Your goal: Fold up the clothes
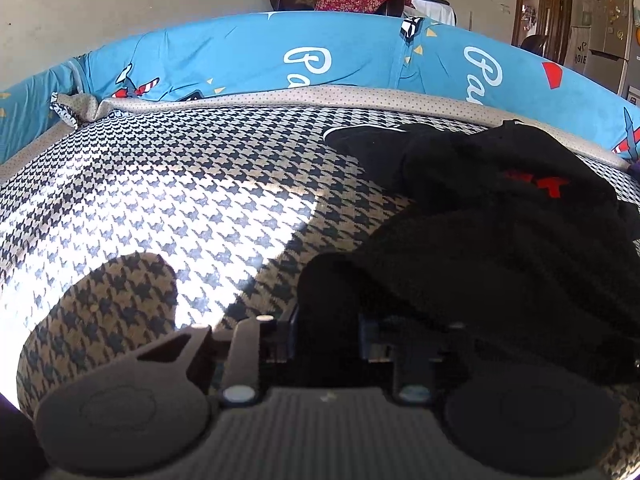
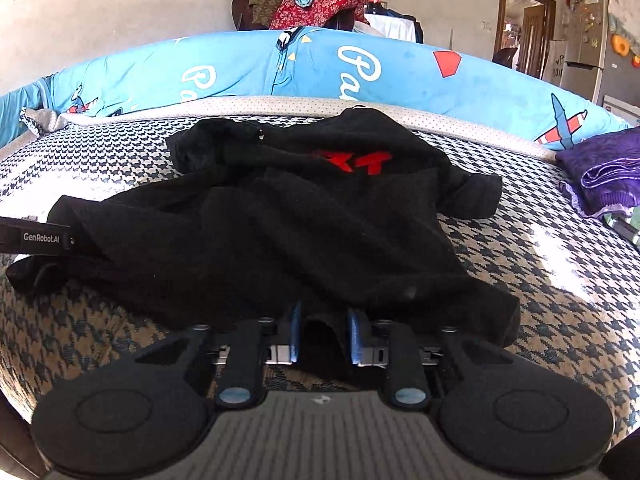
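With the black sweater (image 2: 280, 220) lying crumpled on the houndstooth bedcover (image 2: 540, 280), the right gripper (image 2: 324, 334) pinches its near hem, the left gripper (image 1: 328, 336) seemingly clamps the hem's left corner, so next comes lifting and spreading it flat

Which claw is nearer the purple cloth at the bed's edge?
Right. The right claw is at the black garment's near hem, with the purple cloth off to its right. The left claw is at the garment's far left edge.
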A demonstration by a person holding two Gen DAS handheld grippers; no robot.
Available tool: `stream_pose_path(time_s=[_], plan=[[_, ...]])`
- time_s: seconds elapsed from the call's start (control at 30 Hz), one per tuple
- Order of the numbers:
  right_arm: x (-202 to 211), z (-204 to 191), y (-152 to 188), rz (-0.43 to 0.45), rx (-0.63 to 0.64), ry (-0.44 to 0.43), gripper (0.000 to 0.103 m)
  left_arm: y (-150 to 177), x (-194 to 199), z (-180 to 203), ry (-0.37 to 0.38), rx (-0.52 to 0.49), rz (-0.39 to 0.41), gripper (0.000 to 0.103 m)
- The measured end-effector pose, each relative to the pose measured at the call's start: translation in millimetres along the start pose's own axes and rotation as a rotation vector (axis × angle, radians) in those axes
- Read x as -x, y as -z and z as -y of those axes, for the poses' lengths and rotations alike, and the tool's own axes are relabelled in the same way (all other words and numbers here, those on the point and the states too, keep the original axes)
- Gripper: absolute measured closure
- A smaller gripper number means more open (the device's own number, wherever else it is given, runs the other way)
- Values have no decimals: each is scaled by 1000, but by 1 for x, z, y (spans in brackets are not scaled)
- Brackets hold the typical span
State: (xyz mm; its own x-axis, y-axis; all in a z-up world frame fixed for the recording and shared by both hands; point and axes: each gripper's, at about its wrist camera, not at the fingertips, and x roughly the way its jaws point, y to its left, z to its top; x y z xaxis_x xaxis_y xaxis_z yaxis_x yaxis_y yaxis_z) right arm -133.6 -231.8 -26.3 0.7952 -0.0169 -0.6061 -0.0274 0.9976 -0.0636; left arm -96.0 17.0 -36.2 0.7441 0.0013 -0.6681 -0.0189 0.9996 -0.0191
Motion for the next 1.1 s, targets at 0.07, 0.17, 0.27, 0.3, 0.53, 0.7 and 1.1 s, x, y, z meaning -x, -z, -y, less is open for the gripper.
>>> stream_pose_path(time_s=[0.07,0.17,0.27,0.3,0.53,0.7,1.1], plan=[[4,4,0,-5,-14,-8,87,1,5,-4,-20,11,-4,79],[10,9,1,-19,-28,-22,89,4,8,-12,-24,37,-29,79],[17,12,4,-31,-43,-27,91,7,13,-15,-19,45,-33,79],[20,13,5,-35,-51,-28,91,7,15,-15,-20,39,-34,79],[36,22,10,-18,-109,-51,84,10,29,-12,11,48,-32,63],[50,15,8,59,-81,-71,71,6,55,-1,14,-5,71,43],[33,-1,-5,14,-36,-191,62,-25,39,24,49,-65,78,25]])
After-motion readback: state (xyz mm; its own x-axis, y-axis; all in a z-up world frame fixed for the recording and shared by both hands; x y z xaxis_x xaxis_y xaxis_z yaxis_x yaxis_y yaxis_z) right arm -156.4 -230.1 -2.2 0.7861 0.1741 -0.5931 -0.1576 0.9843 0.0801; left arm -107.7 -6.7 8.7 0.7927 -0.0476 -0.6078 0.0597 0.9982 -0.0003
